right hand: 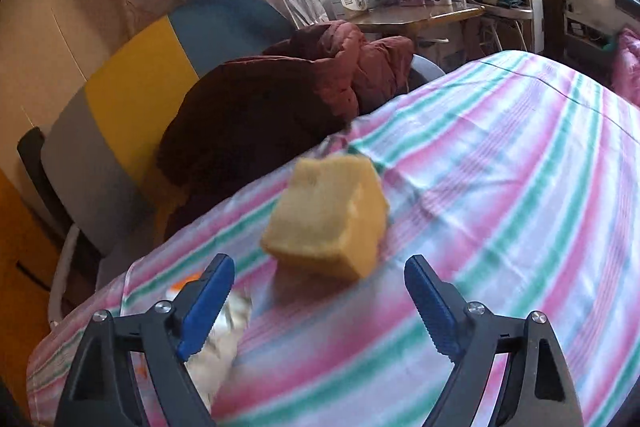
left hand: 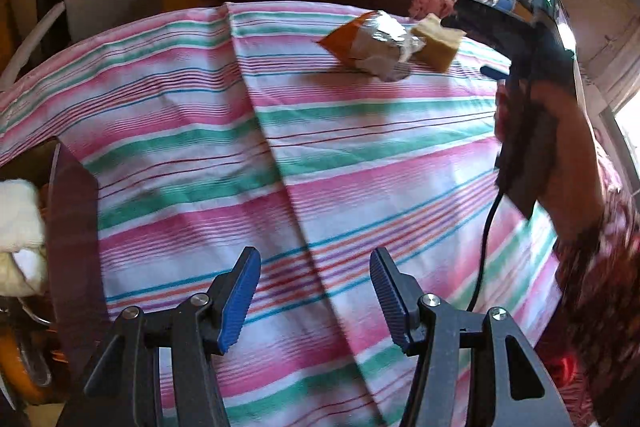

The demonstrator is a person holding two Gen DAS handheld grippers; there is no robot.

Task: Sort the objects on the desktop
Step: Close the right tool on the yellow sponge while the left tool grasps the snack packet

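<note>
A yellow sponge block (right hand: 328, 215) lies on the striped tablecloth (right hand: 500, 187), just ahead of my open right gripper (right hand: 320, 287), whose jaws stand wide apart and empty. A crumpled orange and silver snack bag (right hand: 216, 343) lies under the right gripper's left finger. In the left wrist view the snack bag (left hand: 372, 43) and sponge (left hand: 438, 41) lie side by side at the far right, with the right gripper's body (left hand: 520, 39) just beyond them. My left gripper (left hand: 316, 291) is open and empty over the cloth's near part.
A dark box (left hand: 76, 247) with white and orange items stands at the table's left edge. A dark red jacket (right hand: 280, 95) lies on a chair beyond the far edge. A cluttered desk (right hand: 400, 11) stands further back. A fold runs across the cloth (left hand: 272, 147).
</note>
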